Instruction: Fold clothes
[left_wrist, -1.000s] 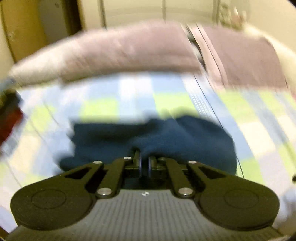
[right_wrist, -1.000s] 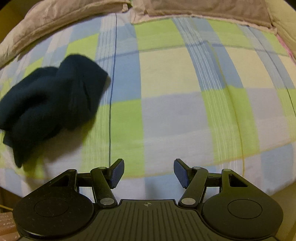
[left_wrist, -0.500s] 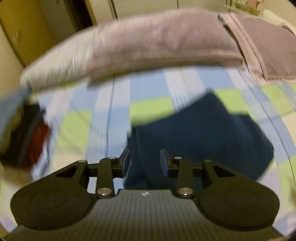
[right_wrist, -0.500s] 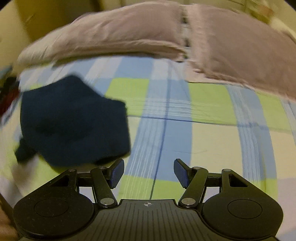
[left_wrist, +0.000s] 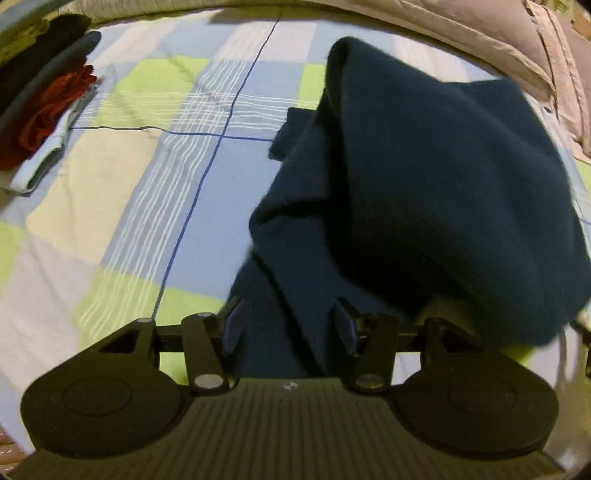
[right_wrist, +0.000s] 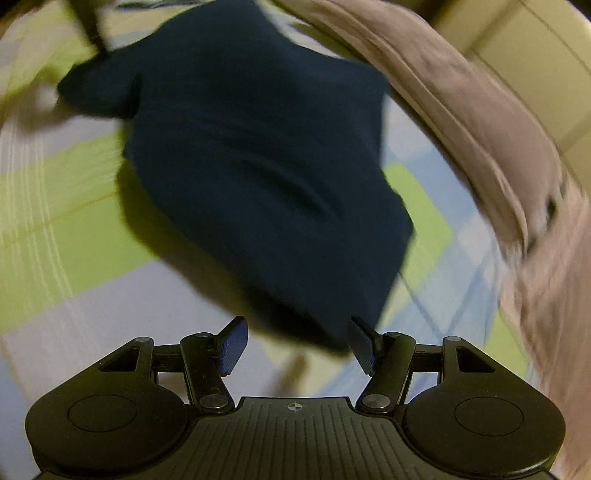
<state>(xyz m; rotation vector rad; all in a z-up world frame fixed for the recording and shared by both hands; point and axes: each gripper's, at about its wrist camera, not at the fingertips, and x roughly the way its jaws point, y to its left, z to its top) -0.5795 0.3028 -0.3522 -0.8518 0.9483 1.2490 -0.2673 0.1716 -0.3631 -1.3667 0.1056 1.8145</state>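
Dark navy fleece garment (left_wrist: 424, 192), crumpled, centre-right, runs lower-left to upper-right | left gripper (left_wrist: 288, 328) agape, empty, nearer | right gripper (right_wrist: 297, 341) agape, empty

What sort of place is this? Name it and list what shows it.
Most likely a bedroom: the work surface is a bed. A blue, green and cream checked bedsheet covers it, greyish-mauve pillows lie at its head, and a crumpled dark navy garment lies on the sheet beside a stack of folded clothes.
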